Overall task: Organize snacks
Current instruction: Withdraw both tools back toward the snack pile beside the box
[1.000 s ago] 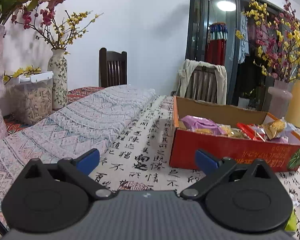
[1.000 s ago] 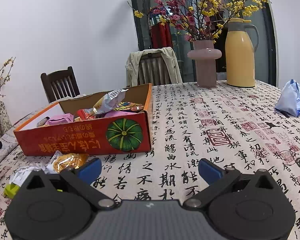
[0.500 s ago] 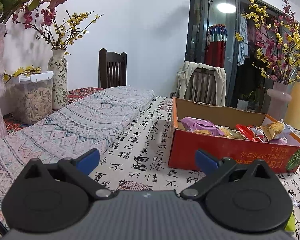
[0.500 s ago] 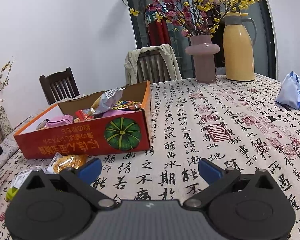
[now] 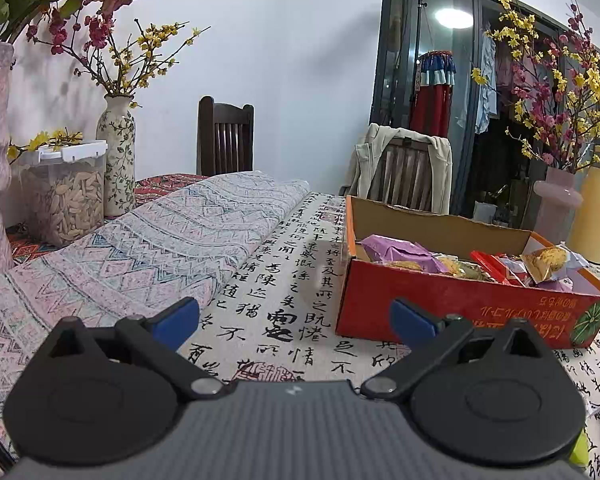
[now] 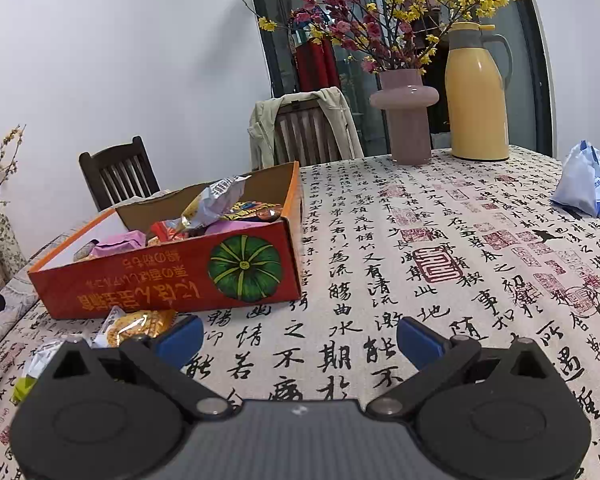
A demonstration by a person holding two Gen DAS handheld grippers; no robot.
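Observation:
A red cardboard box (image 5: 452,304) (image 6: 164,276) with a green pumpkin print holds several wrapped snacks, among them a purple pack (image 5: 396,250) and a silver pack (image 6: 216,200). Loose snacks lie on the tablecloth in front of the box: a golden biscuit pack (image 6: 140,326) and a white and green wrapper (image 6: 36,368). My left gripper (image 5: 294,320) is open and empty, to the left of the box's near corner. My right gripper (image 6: 300,338) is open and empty, just right of the golden pack.
A folded patterned cloth (image 5: 140,248), a seed jar (image 5: 66,196) and flower vases (image 5: 118,152) stand on the left. A pink vase (image 6: 406,120), a yellow jug (image 6: 478,96) and a blue-white bag (image 6: 586,180) are on the right. Chairs stand behind the table.
Both grippers have shifted slightly; the box sits a little lower and nearer in the right wrist view. Neither gripper has opened, shut or taken anything.

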